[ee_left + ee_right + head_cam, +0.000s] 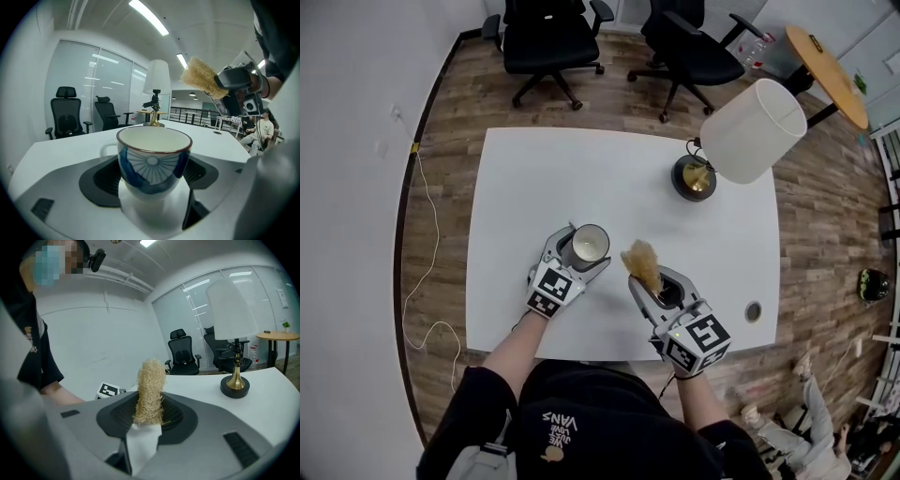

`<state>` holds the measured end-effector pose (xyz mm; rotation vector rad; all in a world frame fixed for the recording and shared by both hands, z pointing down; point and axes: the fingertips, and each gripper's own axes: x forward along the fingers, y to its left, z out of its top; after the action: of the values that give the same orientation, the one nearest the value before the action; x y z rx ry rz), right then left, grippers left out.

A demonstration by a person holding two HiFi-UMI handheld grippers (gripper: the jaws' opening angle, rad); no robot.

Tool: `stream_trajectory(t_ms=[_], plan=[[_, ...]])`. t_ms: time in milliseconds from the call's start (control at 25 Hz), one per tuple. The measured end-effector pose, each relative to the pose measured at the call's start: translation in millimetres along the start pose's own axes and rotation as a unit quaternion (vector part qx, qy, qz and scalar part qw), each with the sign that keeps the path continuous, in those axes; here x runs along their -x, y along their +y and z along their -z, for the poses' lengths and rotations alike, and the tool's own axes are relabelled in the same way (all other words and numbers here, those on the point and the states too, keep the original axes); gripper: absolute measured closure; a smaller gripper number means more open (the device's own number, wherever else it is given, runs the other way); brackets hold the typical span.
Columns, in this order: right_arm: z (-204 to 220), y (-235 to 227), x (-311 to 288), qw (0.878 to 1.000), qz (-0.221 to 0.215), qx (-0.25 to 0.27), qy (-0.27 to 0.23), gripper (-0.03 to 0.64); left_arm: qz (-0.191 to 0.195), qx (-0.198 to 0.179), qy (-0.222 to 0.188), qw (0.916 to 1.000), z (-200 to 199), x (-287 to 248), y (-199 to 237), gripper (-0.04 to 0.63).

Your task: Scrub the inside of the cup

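Note:
A white cup [590, 245] with a blue fan pattern and a dark red rim stands upright between the jaws of my left gripper [579, 253], which is shut on it. In the left gripper view the cup [153, 159] fills the middle, its inside pale and bare. My right gripper [653, 286] is shut on the base of a tan loofah scrubber [642, 263], which sticks up beside the cup, to its right and apart from it. The right gripper view shows the scrubber [149, 392] upright between the jaws.
A table lamp with a brass base [695, 178] and a large white shade [754, 130] stands at the white table's [581, 178] far right. A small round hole [754, 311] sits near the table's right front corner. Black office chairs [548, 42] stand behind the table.

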<state>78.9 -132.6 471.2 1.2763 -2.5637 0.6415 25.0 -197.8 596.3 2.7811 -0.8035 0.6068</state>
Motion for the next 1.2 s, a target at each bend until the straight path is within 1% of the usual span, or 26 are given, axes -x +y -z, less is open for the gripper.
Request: stream_trajectory(t_ms=[160,400,600,800,920,1080,1200], plan=[[-5.8,1.7,0.1,1.000,-0.010,0.017,-0.004,0.499,0.008,-0.023,0.002,0.9997,-13.7,15.1,-4.1,0.202],[-13.8,9.5,3.1,0.999,-0.030,0.043,-0.006,0.499,0.007,-0.084,0.028,0.9960,-35.5,45.5,-14.4,0.202],[-19.4,24.4,6.5,0.997,-0.053,0.060,-0.010,0.499,-0.002,-0.129,0.054,0.9902,-53.3,73.5,-26.1,0.202],[-23.3,51.9,6.7,0.993,-0.085,0.081,-0.018,0.499,-0.021,-0.151,0.073,0.9856,-64.8,99.3,-33.9,0.202],[-22.7,62.9,9.8,0.990,-0.102,0.092,-0.016,0.499,-0.030,-0.172,0.091,0.9804,-68.7,106.5,-40.9,0.202],[-22.5,74.8,13.3,0.987,-0.119,0.105,-0.011,0.499,-0.040,-0.188,0.111,0.9751,-70.0,114.5,-46.0,0.202],[-15.2,88.0,15.6,0.982,-0.146,0.122,0.007,0.499,-0.053,-0.220,0.133,0.9650,-67.0,120.4,-49.7,0.202]])
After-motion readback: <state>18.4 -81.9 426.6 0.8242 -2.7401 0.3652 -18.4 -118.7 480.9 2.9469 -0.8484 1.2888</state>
